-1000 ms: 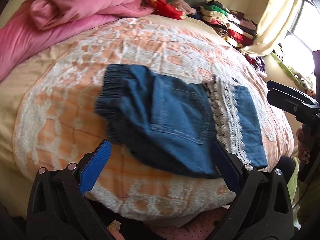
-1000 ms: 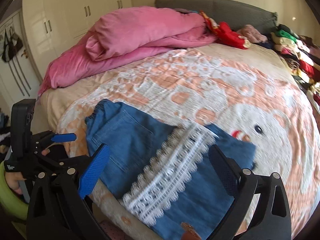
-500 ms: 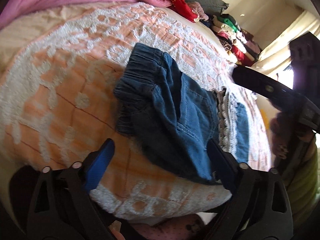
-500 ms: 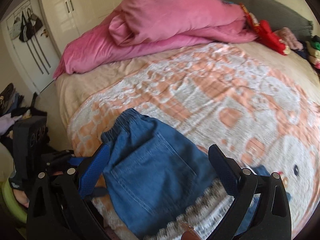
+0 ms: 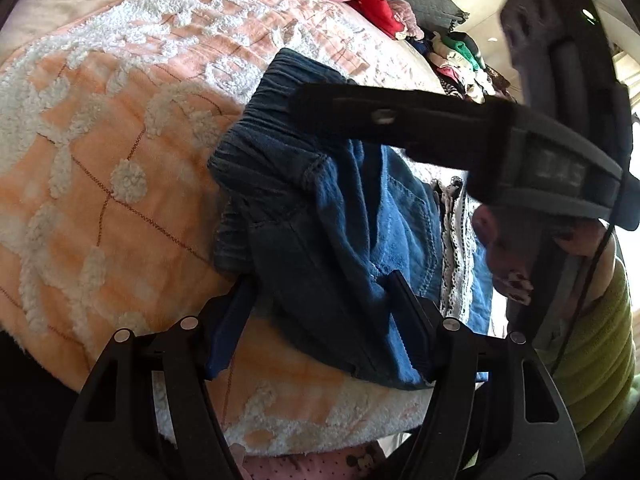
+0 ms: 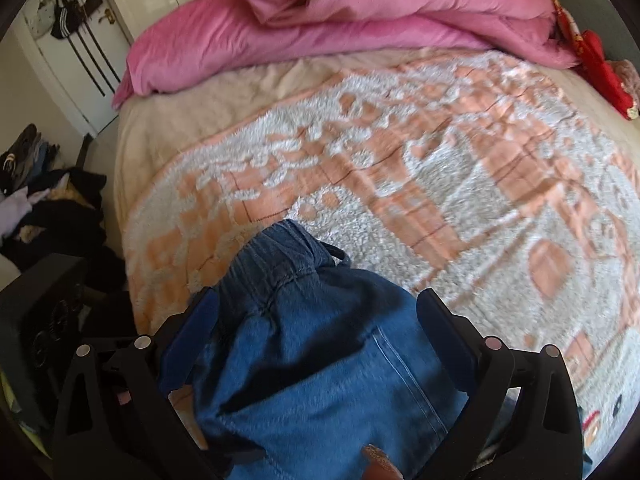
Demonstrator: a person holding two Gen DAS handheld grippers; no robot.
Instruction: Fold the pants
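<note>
Folded blue denim pants [image 5: 344, 236] with a white lace band [image 5: 454, 248] lie near the front edge of the bed; the elastic waistband [image 5: 264, 120] points away. My left gripper [image 5: 320, 320] is open, its jaws straddling the near edge of the denim. My right gripper [image 6: 316, 344] is open with the waistband end of the pants [image 6: 304, 344] between its jaws. In the left wrist view the right gripper [image 5: 400, 120] reaches over the waistband from the right.
The bed has an orange and white fleece blanket [image 6: 420, 168]. A pink duvet [image 6: 340, 12] lies at the back. Folded clothes [image 5: 460, 60] are stacked at the far right. Dark clothing [image 6: 52, 216] is on the floor at left.
Both grippers have moved in close onto the pants. The right gripper swung left toward the waistband end. Both stay open.
</note>
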